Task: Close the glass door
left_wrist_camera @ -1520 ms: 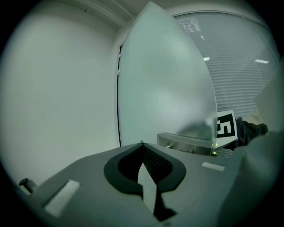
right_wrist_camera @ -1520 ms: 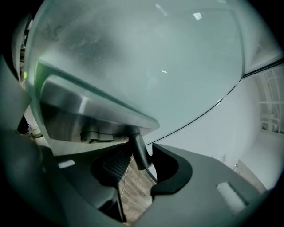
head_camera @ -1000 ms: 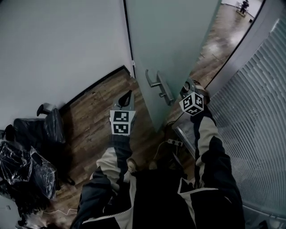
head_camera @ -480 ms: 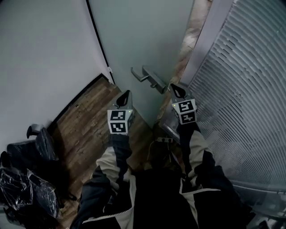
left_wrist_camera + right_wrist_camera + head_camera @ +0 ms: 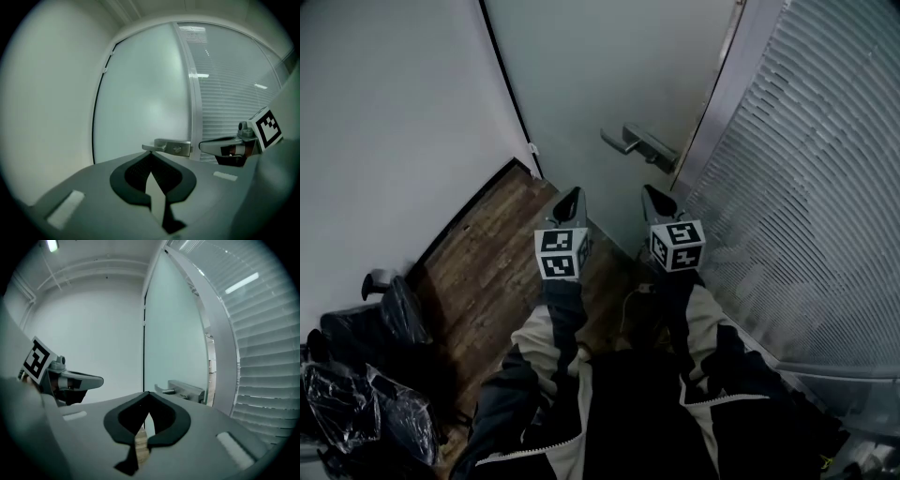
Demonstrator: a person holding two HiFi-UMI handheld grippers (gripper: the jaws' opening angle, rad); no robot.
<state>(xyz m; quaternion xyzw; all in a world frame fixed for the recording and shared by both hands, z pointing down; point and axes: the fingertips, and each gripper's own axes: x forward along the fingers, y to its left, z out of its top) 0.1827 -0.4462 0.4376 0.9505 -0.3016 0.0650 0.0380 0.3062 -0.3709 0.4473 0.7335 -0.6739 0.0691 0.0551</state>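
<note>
Close to you, your left tongs (image 5: 570,195) at 11 o'clock and your right tongs (image 5: 652,193) at 1 o'clock are both pinched shut. They hold nothing and touch nothing. A bit farther, at 12 o'clock, is the handle (image 5: 640,145) on the glass door (image 5: 600,66). The door looks almost shut. A thin gap shows beside the frame (image 5: 724,94) at 1 o'clock, so I think one small push is left.
</note>
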